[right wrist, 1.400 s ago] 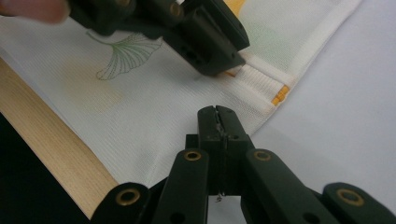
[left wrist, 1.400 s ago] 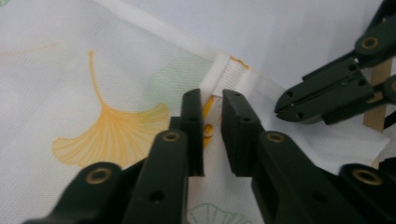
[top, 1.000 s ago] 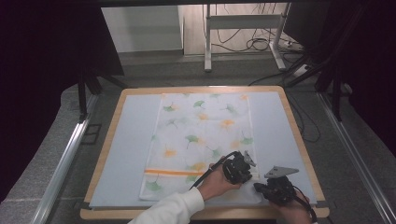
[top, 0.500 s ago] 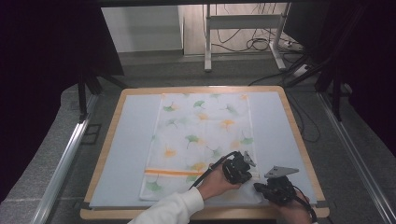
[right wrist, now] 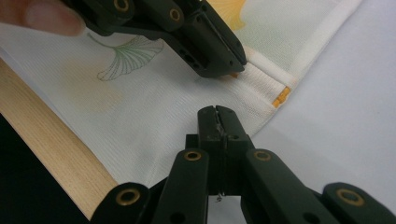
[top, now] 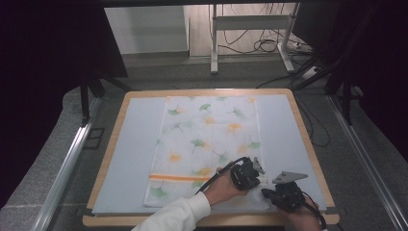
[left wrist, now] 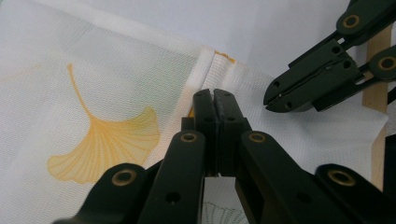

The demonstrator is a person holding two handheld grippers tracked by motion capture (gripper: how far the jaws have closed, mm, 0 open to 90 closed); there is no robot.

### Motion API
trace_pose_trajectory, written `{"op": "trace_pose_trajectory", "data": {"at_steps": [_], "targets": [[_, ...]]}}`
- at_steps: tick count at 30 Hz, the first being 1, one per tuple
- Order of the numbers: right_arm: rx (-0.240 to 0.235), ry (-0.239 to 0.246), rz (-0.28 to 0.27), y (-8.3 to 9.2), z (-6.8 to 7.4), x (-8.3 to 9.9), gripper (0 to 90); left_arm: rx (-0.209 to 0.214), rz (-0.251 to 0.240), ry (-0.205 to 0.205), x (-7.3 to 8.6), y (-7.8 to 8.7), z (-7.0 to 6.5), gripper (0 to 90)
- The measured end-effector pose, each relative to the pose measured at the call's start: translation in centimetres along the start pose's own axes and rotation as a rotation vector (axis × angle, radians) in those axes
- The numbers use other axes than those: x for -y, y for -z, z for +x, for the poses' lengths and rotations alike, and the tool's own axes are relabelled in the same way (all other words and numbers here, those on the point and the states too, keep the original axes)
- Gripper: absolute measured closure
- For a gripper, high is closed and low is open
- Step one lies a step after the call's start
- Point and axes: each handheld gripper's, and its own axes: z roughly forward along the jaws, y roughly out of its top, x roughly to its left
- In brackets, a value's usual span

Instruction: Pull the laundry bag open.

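On the table (top: 122,144), a pale mat inside a wooden rim, a white cloth (top: 207,139) printed with green and orange ginkgo leaves lies flat, running from the far edge to the near one, right of centre. Both grippers sit at its near right corner. The left gripper (top: 256,166), held in a hand with a white sleeve (top: 175,216), has just been closing; its jaws now meet on a raised fold of the cloth beside the hem. Just beside it, nearer the rim, the right gripper (top: 267,192) has its jaws pressed together at the cloth's edge.
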Motion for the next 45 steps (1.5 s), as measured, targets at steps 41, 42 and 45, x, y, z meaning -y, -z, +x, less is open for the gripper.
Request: {"op": "trace_pose_trajectory", "data": {"at_steps": [41,42,45], "targets": [[0.058,-0.073,-0.023,-1.3,-1.5,-2.1,89.7,0.070,-0.023,0.124,0.5,0.1,1.1,89.9],[0.066,-0.067,-0.020,-1.3,-1.4,-2.1,89.8,0.067,-0.022,0.124,0.5,0.1,1.1,89.9],[0.066,-0.067,-0.020,-1.3,-1.4,-2.1,89.9,0.067,-0.024,0.124,0.6,0.1,1.1,90.0]]}}
